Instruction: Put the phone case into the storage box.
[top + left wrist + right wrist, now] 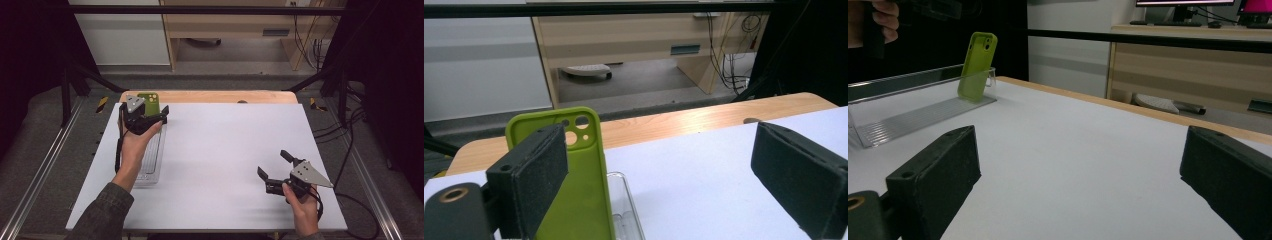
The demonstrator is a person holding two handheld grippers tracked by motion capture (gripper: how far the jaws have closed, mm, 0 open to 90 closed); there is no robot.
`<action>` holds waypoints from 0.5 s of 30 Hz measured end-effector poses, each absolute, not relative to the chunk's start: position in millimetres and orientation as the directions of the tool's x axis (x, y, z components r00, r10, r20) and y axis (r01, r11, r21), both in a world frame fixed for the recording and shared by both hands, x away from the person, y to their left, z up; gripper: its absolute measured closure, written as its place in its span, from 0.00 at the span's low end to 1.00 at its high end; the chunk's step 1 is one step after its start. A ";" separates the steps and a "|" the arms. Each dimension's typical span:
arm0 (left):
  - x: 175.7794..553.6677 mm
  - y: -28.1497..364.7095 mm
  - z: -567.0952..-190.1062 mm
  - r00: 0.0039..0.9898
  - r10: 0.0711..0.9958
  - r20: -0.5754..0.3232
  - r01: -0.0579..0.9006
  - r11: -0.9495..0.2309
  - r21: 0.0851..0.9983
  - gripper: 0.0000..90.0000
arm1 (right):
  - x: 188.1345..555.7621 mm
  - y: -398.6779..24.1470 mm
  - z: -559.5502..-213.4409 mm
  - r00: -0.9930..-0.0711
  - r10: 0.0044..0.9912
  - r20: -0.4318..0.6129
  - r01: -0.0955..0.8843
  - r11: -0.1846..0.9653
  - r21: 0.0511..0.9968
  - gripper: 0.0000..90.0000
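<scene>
A lime-green phone case (148, 100) stands upright, leaning at the far end of a clear plastic tray (152, 160) on the left of the white table top. My left gripper (145, 114) hovers just in front of the case, open. In the left gripper view the case (581, 170) rises behind the left jaw, and the gap of the gripper (664, 170) holds nothing. My right gripper (272, 162) rests open near the front right of the table. In its own view the right gripper (1083, 175) is empty, with the case (977, 65) far off in the tray (913, 117).
A white sheet (225, 150) covers the wooden table (210, 96). Black frame bars and cables (350, 130) run along the right side. A wooden desk (634, 40) stands beyond the far edge.
</scene>
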State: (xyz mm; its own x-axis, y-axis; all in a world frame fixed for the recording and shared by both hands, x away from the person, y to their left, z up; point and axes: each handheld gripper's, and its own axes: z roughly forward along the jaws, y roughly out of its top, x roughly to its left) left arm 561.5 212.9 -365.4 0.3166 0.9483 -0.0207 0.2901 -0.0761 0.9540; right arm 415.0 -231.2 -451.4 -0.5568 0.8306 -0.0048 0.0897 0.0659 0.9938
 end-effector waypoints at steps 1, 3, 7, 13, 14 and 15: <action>560.6 212.5 -365.2 0.320 0.947 -0.014 0.287 -0.083 0.954 0.08 | 415.0 -231.3 -451.4 -0.556 0.831 -0.003 0.089 0.063 0.994 0.03; 558.9 211.5 -364.6 0.328 0.944 -0.010 0.284 -0.089 0.955 0.08 | 415.0 -231.5 -451.2 -0.555 0.832 -0.003 0.088 0.062 0.994 0.03; 556.2 210.4 -362.8 0.337 0.942 -0.003 0.276 -0.096 0.956 0.08 | 414.8 -231.3 -451.1 -0.555 0.832 -0.001 0.088 0.060 0.994 0.03; 552.7 207.6 -362.4 0.366 0.930 -0.006 0.277 -0.103 0.955 0.07 | 414.8 -231.2 -451.2 -0.556 0.831 -0.002 0.091 0.063 0.994 0.03; 551.6 206.7 -362.4 0.373 0.928 -0.006 0.277 -0.105 0.955 0.07 | 415.0 -231.1 -451.5 -0.555 0.832 -0.001 0.093 0.064 0.994 0.03; 550.5 205.8 -362.7 0.382 0.924 0.004 0.275 -0.118 0.954 0.07 | 415.2 -230.6 -451.7 -0.555 0.832 0.000 0.094 0.063 0.994 0.03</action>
State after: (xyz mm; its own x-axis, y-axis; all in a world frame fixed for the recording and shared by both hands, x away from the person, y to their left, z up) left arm 550.5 205.8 -362.7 0.3825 0.9240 0.0038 0.2746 -0.1176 0.9543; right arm 415.2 -230.6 -451.7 -0.5547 0.8321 -0.0005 0.0941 0.0633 0.9936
